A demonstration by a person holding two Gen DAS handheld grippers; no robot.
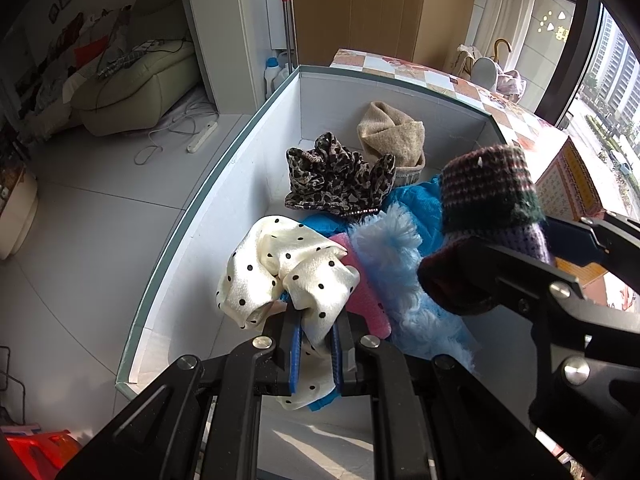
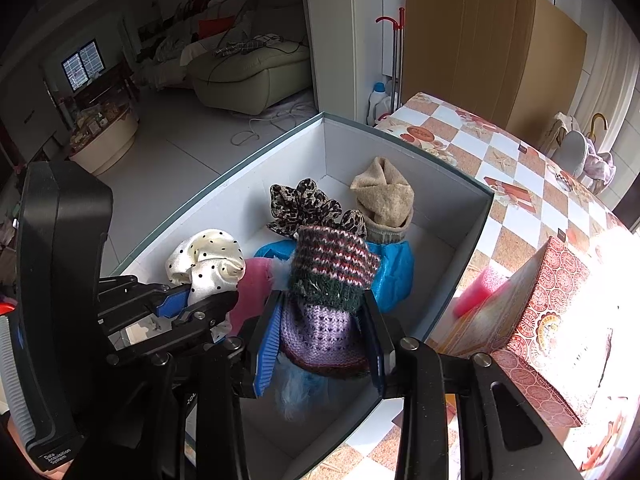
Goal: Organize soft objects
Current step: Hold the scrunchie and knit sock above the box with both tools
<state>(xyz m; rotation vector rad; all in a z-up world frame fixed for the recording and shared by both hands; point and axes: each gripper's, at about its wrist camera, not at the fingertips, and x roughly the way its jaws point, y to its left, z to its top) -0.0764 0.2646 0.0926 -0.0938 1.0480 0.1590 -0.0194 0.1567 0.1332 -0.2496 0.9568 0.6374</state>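
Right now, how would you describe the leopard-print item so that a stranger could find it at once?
Look inside the white box that stands on the checkered tablecloth. Near its far corner, just left of the beige knitted hat, lies the leopard-print scrunchie. It alone has brown and black spots on ruffled fabric; the other scrunchie is cream with dots.

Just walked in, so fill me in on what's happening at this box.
A person holds two grippers over a white box of soft things. The left gripper is shut on a polka-dot scrunchie; the right gripper is shut on a striped knit piece. A leopard scrunchie and beige knit hat lie inside.
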